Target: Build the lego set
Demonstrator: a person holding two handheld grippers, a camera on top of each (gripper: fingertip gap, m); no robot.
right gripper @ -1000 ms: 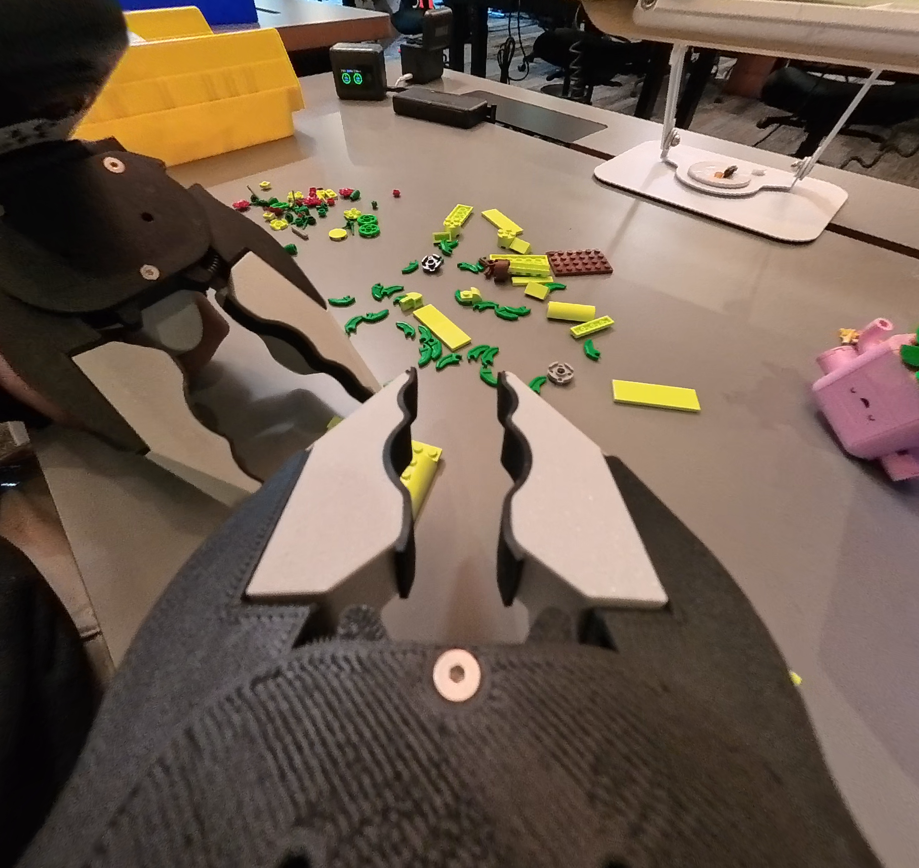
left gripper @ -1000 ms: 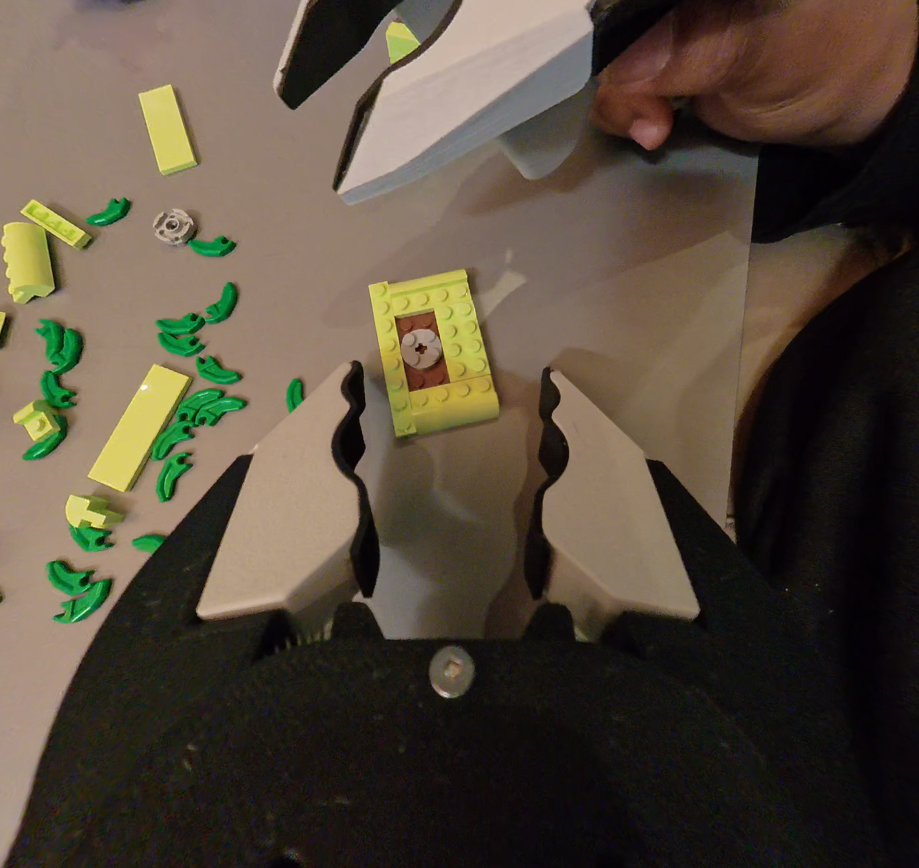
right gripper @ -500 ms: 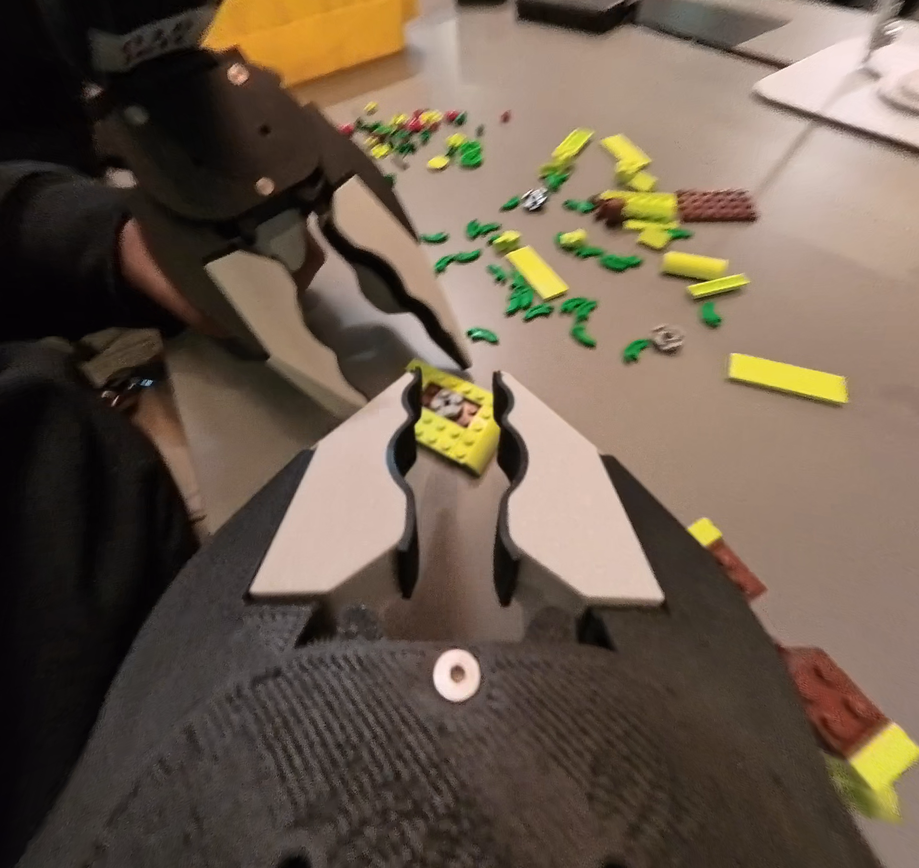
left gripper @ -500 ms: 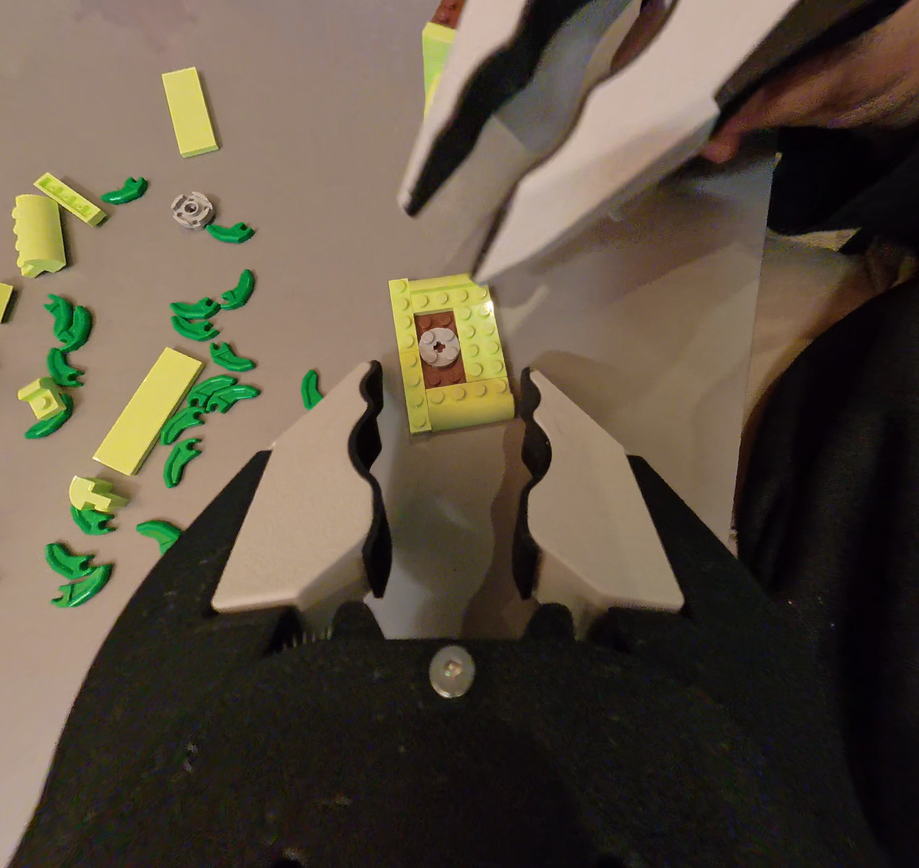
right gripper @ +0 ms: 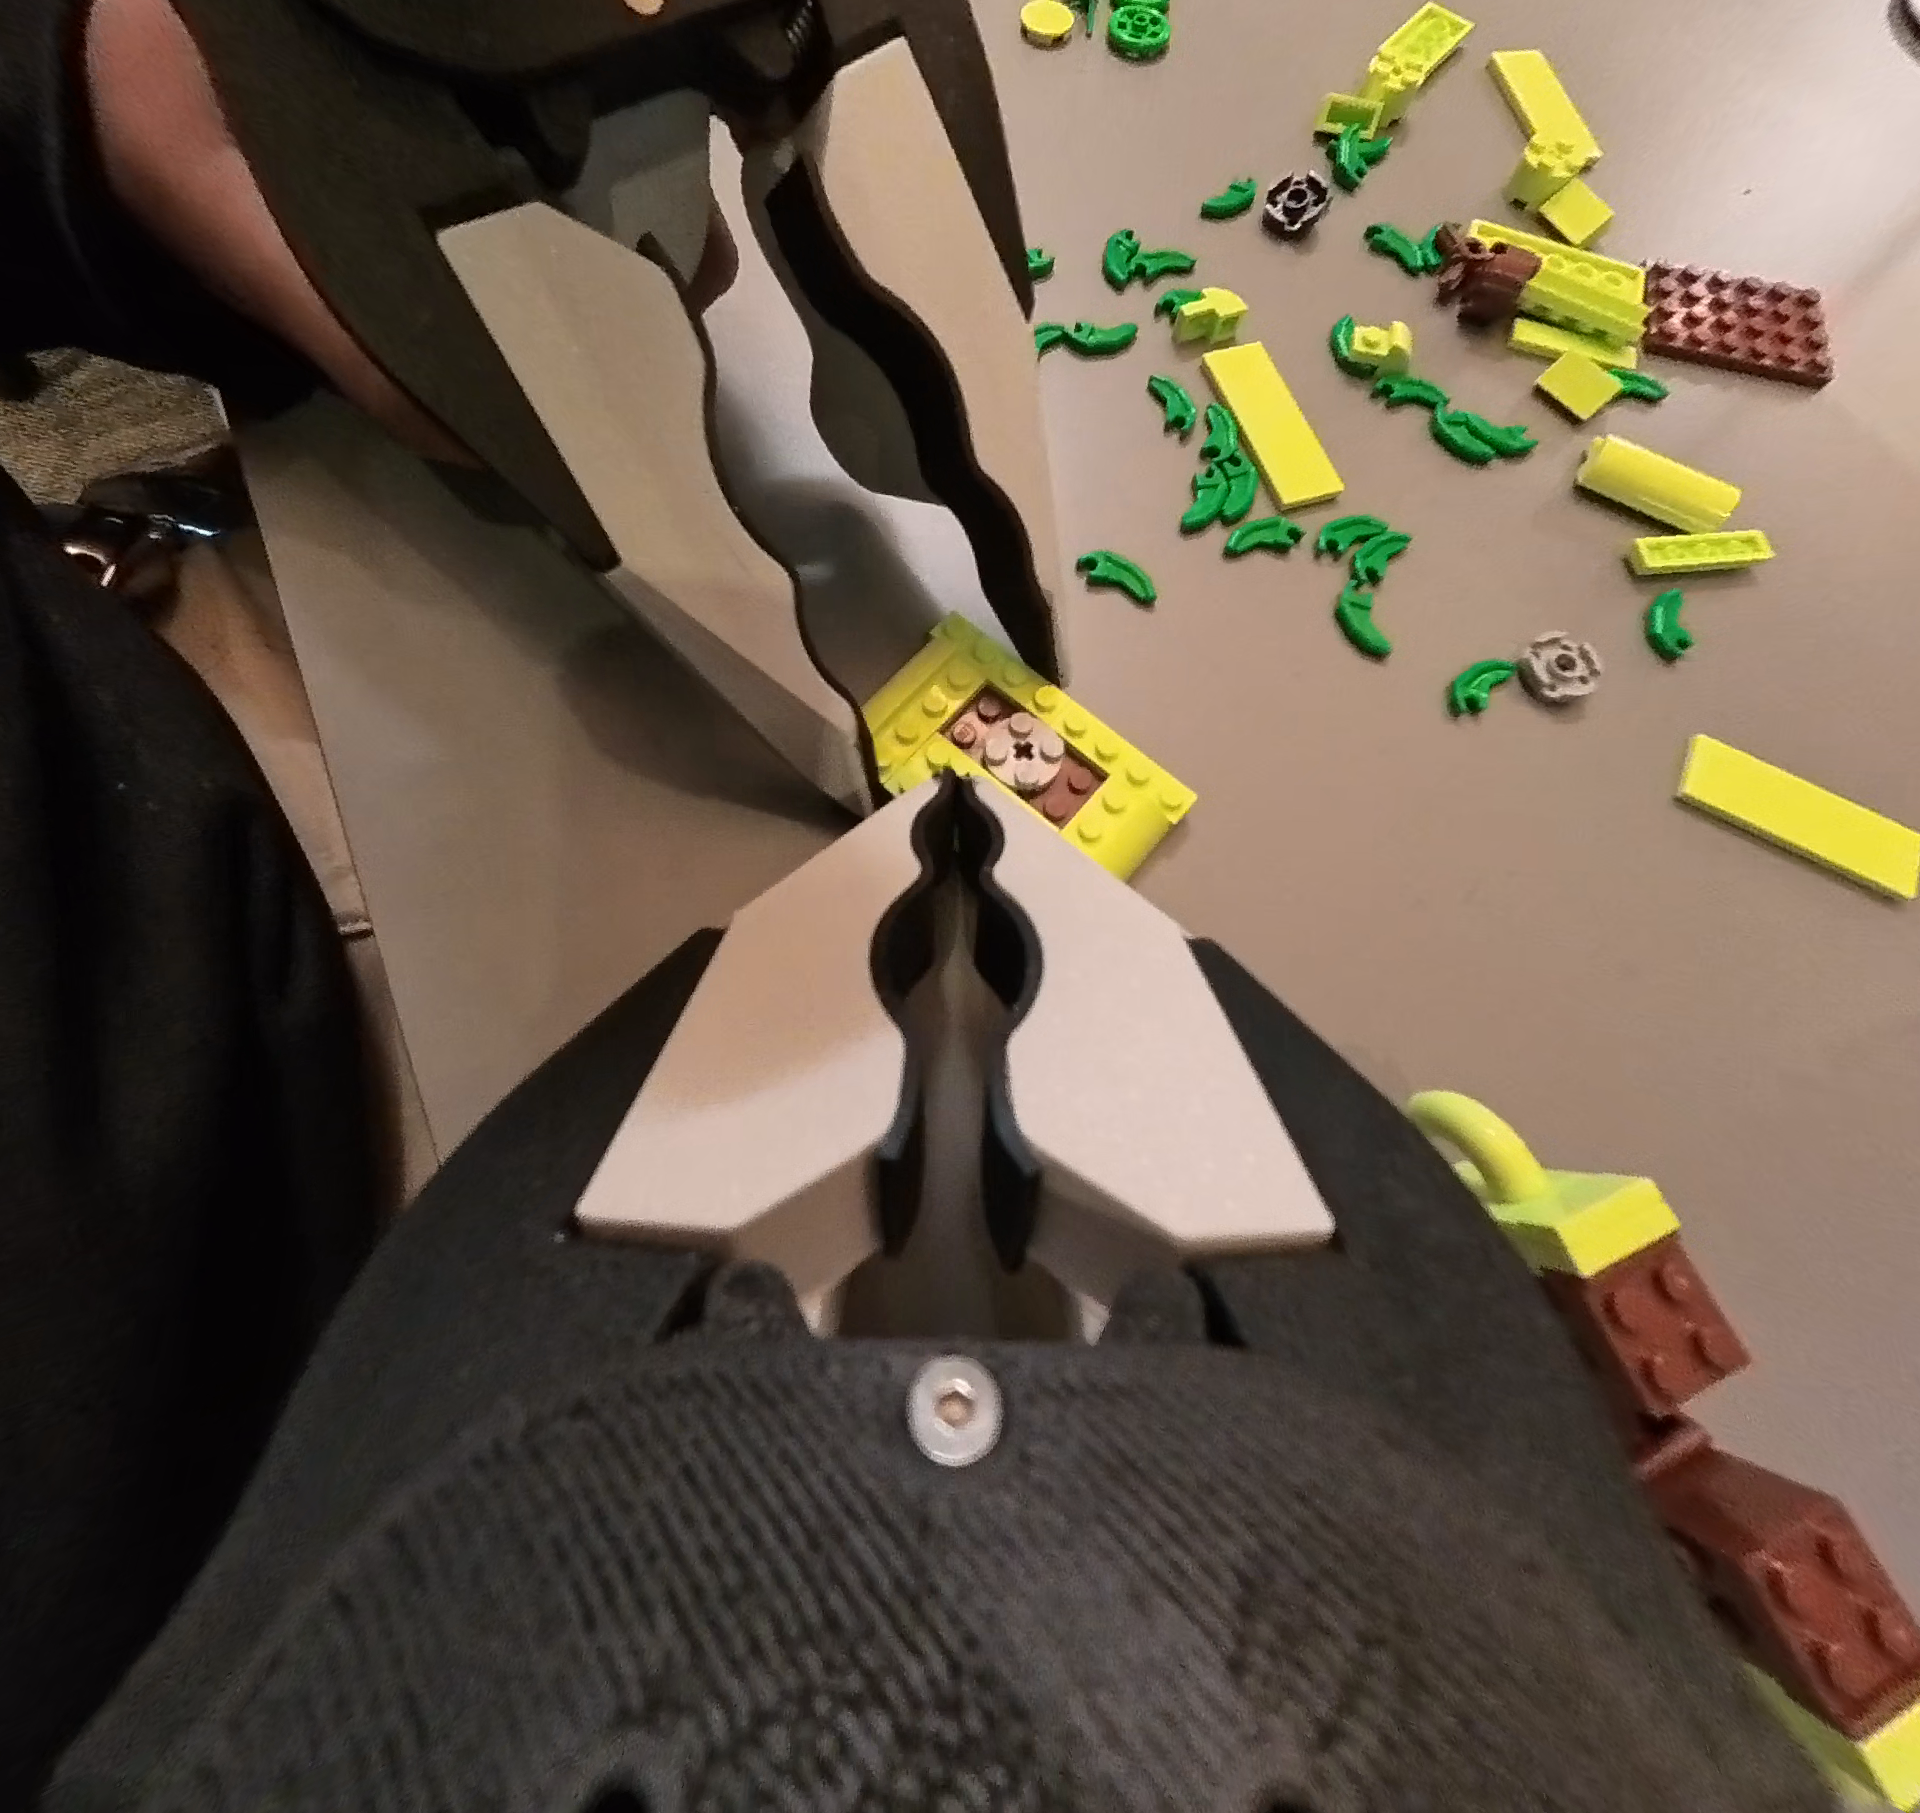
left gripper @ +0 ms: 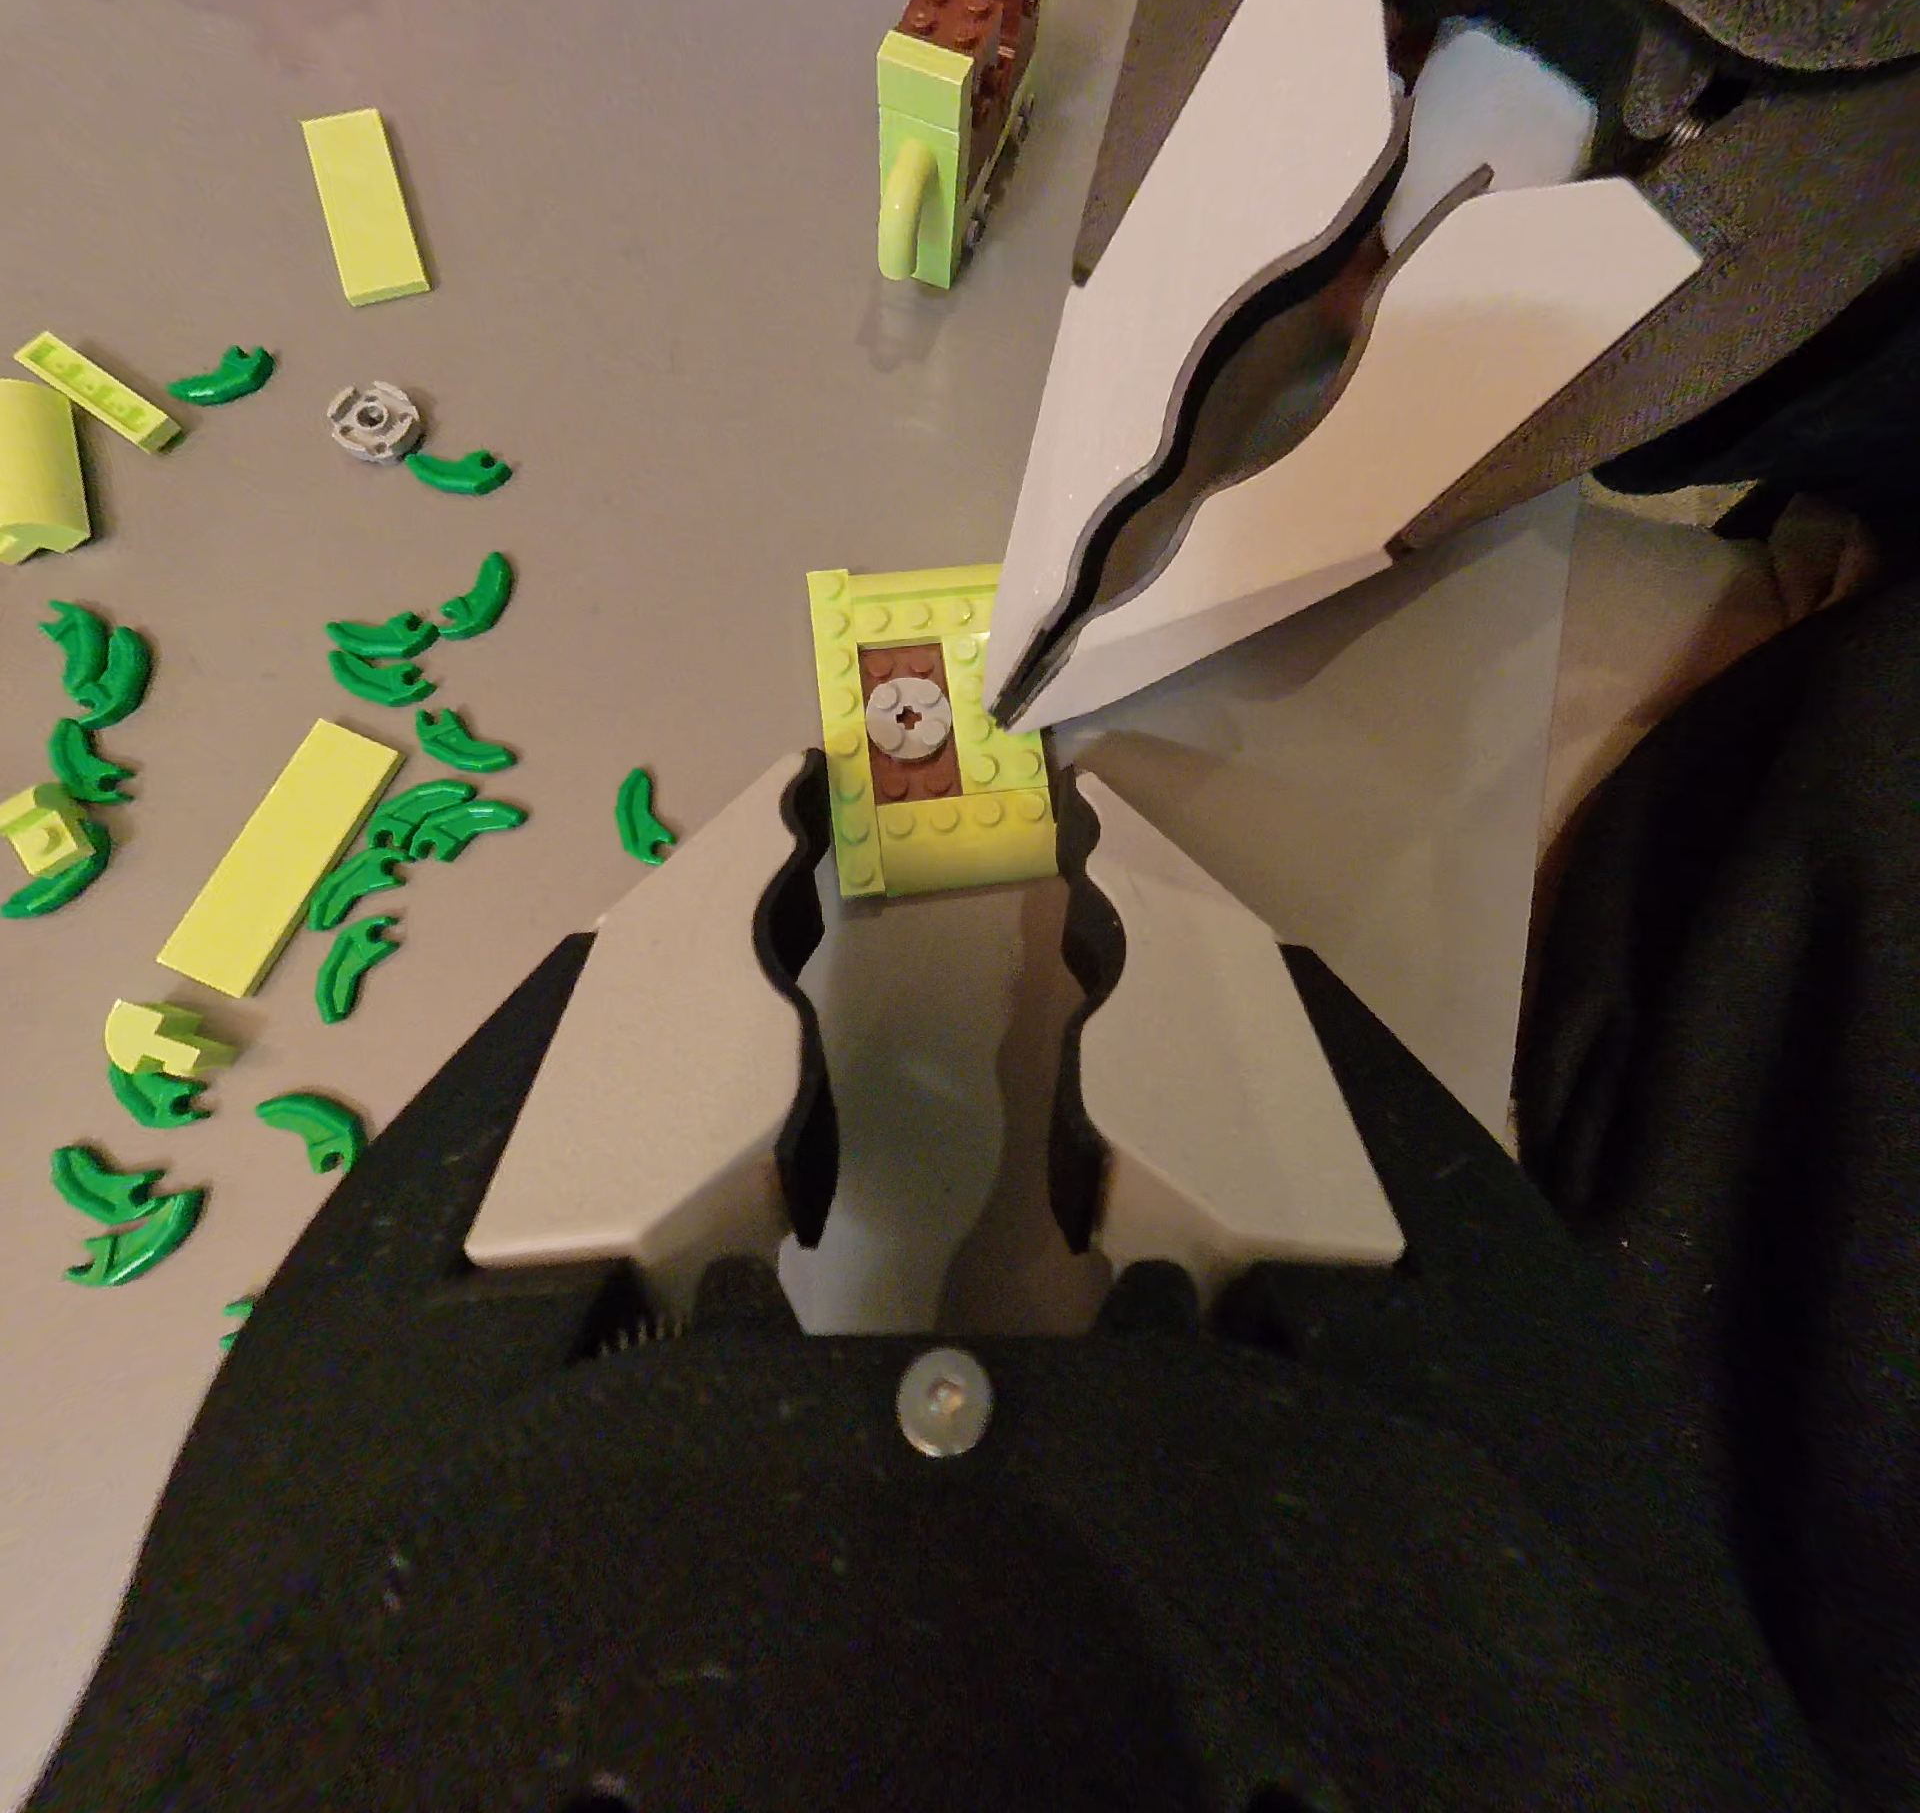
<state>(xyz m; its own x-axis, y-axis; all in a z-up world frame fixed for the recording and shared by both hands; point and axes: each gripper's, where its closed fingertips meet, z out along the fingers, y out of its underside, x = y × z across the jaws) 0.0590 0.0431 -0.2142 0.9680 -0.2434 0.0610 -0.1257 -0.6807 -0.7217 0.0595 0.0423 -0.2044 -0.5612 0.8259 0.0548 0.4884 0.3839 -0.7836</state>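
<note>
A lime plate assembly [left gripper: 935, 828] with a brown centre and a grey round piece [left gripper: 907, 719] on it lies flat on the grey table. My left gripper [left gripper: 940, 781] has its two fingertips against the assembly's near sides and is shut on it. My right gripper [left gripper: 1008, 714] comes in from the upper right, shut, with its tip on the assembly's right rim. In the right wrist view the right gripper [right gripper: 954, 789] is shut at the edge of the assembly [right gripper: 1122, 797], and the left gripper [right gripper: 961, 724] straddles it from the far side.
A brown and lime sub-build [left gripper: 956, 90] stands beyond the assembly and shows at the lower right of the right wrist view [right gripper: 1662, 1348]. Green leaf pieces [left gripper: 416, 828], lime tiles [left gripper: 281, 859] and a grey round piece [left gripper: 374, 423] lie scattered left. The table edge [left gripper: 1538, 724] is close by. Left and right tips are no more than a few centimetres apart. The grey round piece [left gripper: 374, 423] is about equally far from each gripper, around 12 cm. It is also in sight in the right wrist view [right gripper: 1558, 666].
The right gripper swung down over the table, closed, and set its tip on the assembly's rim. The left gripper moved forward and narrowed its fingers onto the assembly.
</note>
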